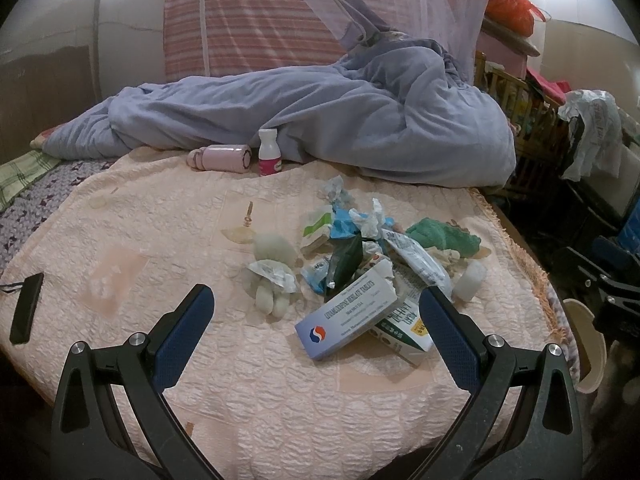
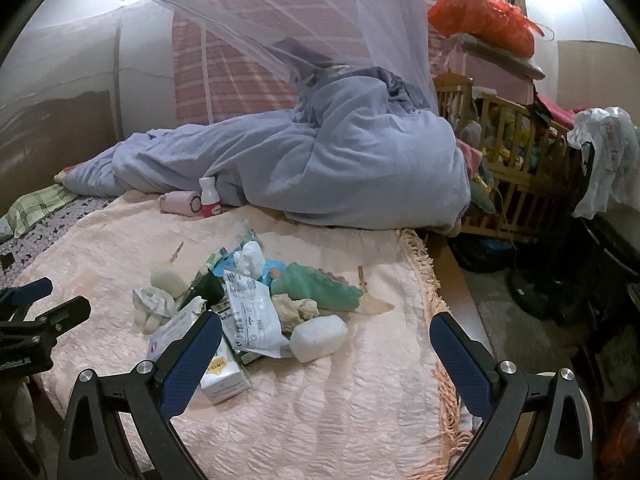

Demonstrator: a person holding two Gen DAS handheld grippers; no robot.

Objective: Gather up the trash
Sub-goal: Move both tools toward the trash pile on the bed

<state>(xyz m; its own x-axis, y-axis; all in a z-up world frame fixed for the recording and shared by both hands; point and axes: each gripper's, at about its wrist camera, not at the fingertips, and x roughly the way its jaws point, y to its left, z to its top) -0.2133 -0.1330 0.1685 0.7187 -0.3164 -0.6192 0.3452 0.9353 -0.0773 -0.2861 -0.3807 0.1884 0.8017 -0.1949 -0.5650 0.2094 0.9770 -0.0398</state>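
A pile of trash lies on the pink bedspread (image 1: 248,400). It holds a blue-and-white tablet box (image 1: 348,316), a green-and-white carton (image 1: 404,330), a dark foil packet (image 1: 344,260), a printed white pouch (image 2: 250,312), crumpled tissue (image 1: 368,216) and a translucent white tub (image 2: 320,336). My left gripper (image 1: 316,294) is open just short of the tablet box, holding nothing. The right gripper (image 2: 326,320) is also open, low over the near side of the pile by the tub, and holds nothing. A pale plush toy (image 1: 272,276) and a green cloth (image 2: 316,286) lie in the heap.
A rumpled blue duvet (image 1: 320,120) fills the back of the bed. A pink bottle (image 1: 224,158) and a white bottle (image 1: 270,152) rest against it. A black device (image 1: 26,308) lies at the left. A wooden crib (image 2: 512,152) and clutter stand right of the fringed bed edge (image 2: 440,308).
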